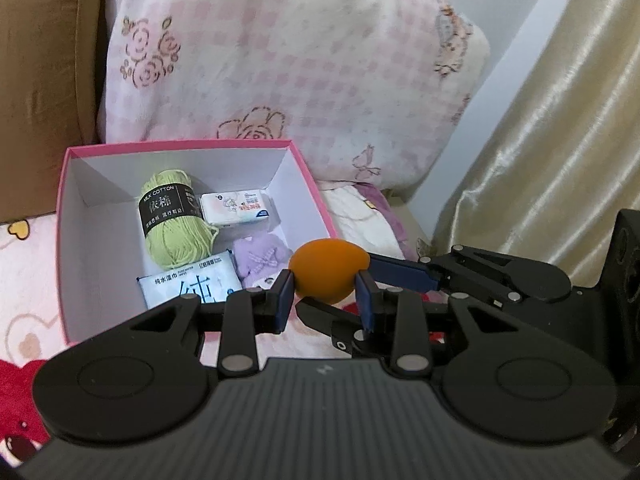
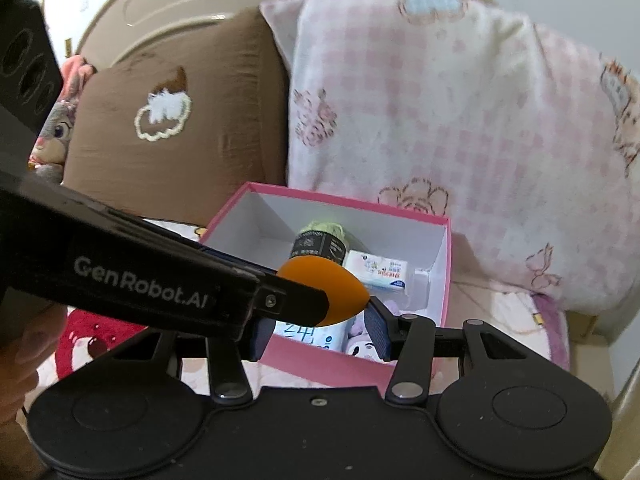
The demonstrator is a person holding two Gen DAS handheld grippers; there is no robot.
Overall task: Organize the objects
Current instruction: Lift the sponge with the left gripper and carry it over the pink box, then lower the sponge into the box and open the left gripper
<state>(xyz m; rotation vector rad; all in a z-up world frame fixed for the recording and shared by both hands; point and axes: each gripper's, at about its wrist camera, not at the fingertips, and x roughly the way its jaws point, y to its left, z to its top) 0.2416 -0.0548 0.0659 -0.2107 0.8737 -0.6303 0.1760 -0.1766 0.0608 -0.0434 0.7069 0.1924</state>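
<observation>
My black left gripper (image 1: pixel 325 296), with dark blue pads, carries a plain orange egg-shaped sponge (image 1: pixel 330 270). The open cardboard box (image 1: pixel 316 196) is pink outside, white inside. In it lie a lime-green yarn skein (image 1: pixel 176 224) with a black band, a white tissue pack (image 1: pixel 236 208) and a lilac knitted piece (image 1: pixel 260 258). Behind stand a pink-and-white checked pillow (image 1: pixel 280 60) with rose outlines and a brown cushion (image 2: pixel 176 128).

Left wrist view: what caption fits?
Both grippers hold an orange egg-shaped sponge beside a pink box.

Hidden from you: lower half of the white wet-wipe packet (image 1: pixel 188 284), behind the left gripper (image 1: pixel 326 294); small lilac plush toy (image 2: pixel 362 334), partly behind the orange egg-shaped sponge (image 2: pixel 320 292).
</observation>
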